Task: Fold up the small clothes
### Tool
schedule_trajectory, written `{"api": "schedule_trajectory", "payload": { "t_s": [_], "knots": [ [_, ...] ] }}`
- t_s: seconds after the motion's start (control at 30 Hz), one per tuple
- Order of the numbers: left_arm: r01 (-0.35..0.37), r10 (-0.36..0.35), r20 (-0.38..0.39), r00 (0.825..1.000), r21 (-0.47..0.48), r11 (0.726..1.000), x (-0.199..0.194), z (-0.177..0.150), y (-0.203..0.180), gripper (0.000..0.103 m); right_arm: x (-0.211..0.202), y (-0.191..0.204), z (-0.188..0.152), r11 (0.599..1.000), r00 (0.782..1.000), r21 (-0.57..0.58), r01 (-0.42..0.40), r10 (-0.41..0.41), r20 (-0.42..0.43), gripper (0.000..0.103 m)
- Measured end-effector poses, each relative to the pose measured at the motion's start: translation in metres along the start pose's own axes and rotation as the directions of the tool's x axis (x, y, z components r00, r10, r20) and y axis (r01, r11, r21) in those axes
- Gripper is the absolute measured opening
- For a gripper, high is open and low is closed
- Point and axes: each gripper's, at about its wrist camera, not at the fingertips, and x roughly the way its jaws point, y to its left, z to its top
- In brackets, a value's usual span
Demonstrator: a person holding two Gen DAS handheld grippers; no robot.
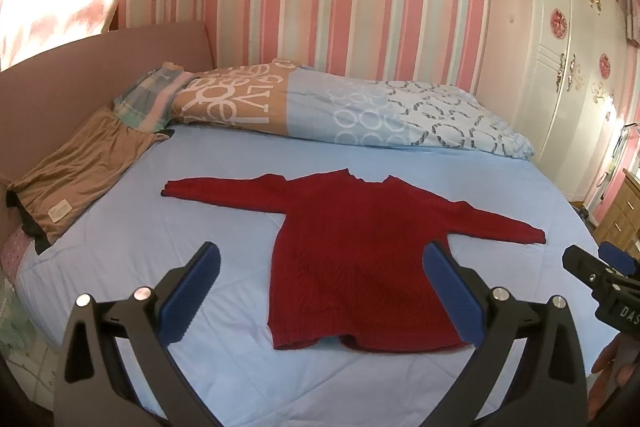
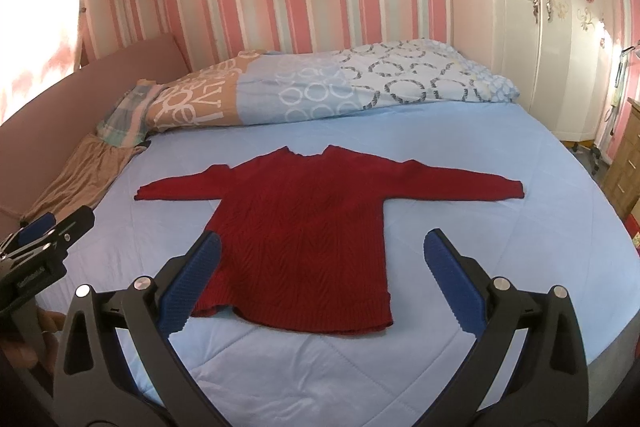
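Left gripper [image 1: 320,291] raised over the bed [image 1: 224,211], jaws wide apart, empty. Right gripper [image 2: 320,279] likewise, jaws spread, nothing held. Red sweater [image 2: 308,239] flat mid-bed, sleeves out, collar toward the duvet [image 2: 320,91]. "DAS" legible only in left view; fingers [image 2: 46,323] only in right.

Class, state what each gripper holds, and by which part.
Nothing: the left gripper and right gripper are open above the flat red sweater.
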Motion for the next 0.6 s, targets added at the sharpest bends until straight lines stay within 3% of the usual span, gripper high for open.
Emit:
{"api": "schedule_trajectory", "payload": {
  "t_s": [0.27, 0.6],
  "knots": [
    [-0.004, 0.004, -0.001, 1.000, -0.010, 1.000, -0.001, 0.005, 0.001, 0.101, 0.010, -0.006, 0.000, 0.999, 0.999, 0.031, 0.021, -0.019, -0.050, 0.100],
    [-0.018, 0.018, 0.003, 1.000, -0.025, 1.000, 0.002, 0.002, 0.007, 0.101, 0.008, -0.014, 0.000, 0.998, 0.999, 0.060, 0.002, 0.000, -0.037, 0.100]
  ]
}}
